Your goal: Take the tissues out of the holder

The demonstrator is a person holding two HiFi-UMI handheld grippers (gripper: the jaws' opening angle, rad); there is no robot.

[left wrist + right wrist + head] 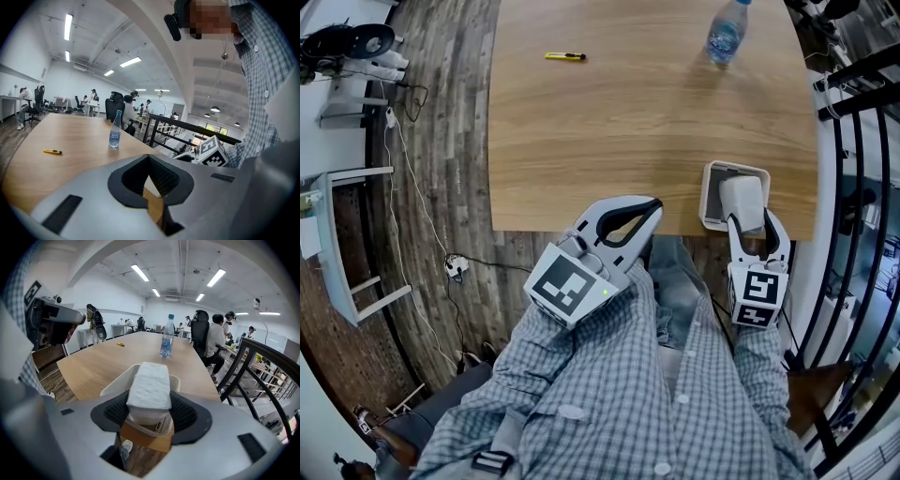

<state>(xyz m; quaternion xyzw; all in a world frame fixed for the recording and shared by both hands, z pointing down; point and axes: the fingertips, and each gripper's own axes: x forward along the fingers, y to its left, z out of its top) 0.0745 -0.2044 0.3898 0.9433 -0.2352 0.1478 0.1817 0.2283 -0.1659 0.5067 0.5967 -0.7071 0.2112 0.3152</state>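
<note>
A white tissue holder [709, 193] stands at the near right edge of the wooden table [619, 131]. A white pack of tissues [742, 200] sticks up out of it. My right gripper [753, 221] is shut on the pack from the near side. In the right gripper view its black pads press both sides of the tissues [149, 383], with the holder's rim [114, 383] below. My left gripper [651, 208] hovers at the table's near edge, left of the holder. It is shut, with its tips meeting and nothing between them [148, 156].
A water bottle [727, 32] stands at the far right of the table and a yellow pen-like tool [565, 56] lies at the far left. A black railing [853, 141] runs close along the right side. Cables and a white rack [342, 234] are on the floor at left.
</note>
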